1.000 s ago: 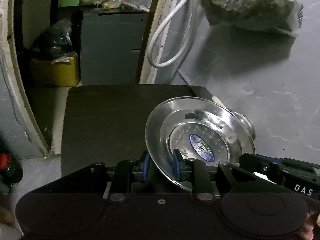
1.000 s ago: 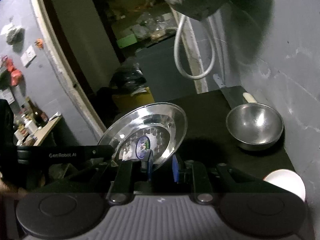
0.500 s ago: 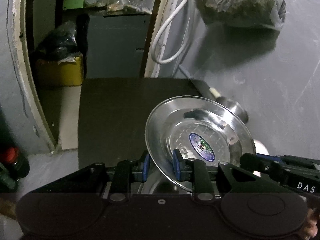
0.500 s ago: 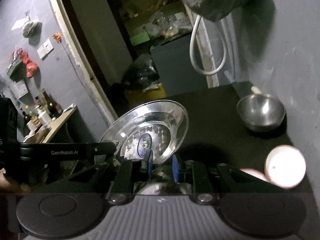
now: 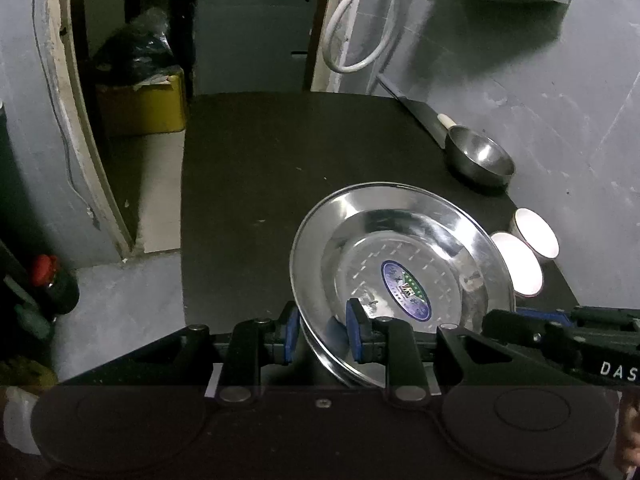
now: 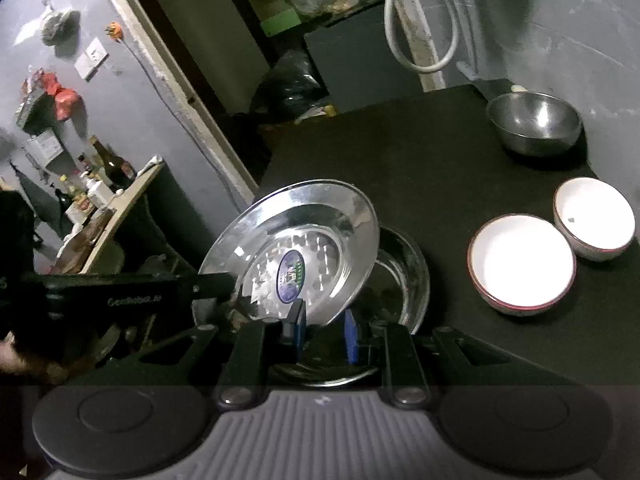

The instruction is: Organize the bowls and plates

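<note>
A steel plate (image 5: 400, 280) with a blue oval sticker hangs tilted over the black table (image 5: 260, 200), held from both sides. My left gripper (image 5: 322, 336) is shut on its near left rim. In the right wrist view the same steel plate (image 6: 288, 252) has my right gripper (image 6: 322, 330) shut on its lower rim, and the other gripper's black arm (image 6: 120, 296) reaches its left edge. Under it a second steel plate (image 6: 404, 280) lies flat on the table. Two white bowls (image 6: 522, 260) (image 6: 594, 216) and a steel bowl (image 6: 534, 124) stand to the right.
The table's right side runs along a grey wall (image 5: 560, 100) with a looped white hose (image 5: 352, 40). Left of the table are a doorway, a yellow box (image 5: 140, 104) and a shelf of bottles (image 6: 104, 176). The far left part of the tabletop is bare.
Both grippers have drawn back along the table with the plate and sunk a little. The white bowls and the flat plate underneath have come into view.
</note>
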{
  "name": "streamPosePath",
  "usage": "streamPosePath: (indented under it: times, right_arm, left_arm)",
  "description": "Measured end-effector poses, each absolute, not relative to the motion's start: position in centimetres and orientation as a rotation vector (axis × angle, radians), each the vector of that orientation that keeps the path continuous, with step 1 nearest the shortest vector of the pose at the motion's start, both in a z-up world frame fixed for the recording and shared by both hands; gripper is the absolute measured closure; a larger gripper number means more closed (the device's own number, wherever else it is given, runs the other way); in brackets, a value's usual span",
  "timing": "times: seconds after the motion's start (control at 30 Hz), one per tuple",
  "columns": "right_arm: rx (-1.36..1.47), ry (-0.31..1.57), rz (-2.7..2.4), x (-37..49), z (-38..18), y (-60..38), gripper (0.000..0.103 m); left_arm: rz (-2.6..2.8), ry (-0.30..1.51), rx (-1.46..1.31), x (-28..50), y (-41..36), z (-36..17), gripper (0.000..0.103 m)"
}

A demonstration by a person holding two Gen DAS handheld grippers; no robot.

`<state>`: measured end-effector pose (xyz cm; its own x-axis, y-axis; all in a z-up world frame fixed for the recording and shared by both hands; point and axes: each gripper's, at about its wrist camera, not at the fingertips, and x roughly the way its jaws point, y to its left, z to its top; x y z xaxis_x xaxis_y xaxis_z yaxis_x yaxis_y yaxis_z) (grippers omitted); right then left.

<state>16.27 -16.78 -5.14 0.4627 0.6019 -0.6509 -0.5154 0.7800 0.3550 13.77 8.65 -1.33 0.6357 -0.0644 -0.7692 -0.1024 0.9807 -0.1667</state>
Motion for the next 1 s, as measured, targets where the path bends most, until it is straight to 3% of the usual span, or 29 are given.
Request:
streamPosePath:
  times: [1.0]
  right_arm:
    - [0.168,0.983,0.601,17.8,-7.2,-17.0,0.079]
  left_arm:
    - [0.048,1.006,-0.124,16.0,6.2,-3.4,0.073]
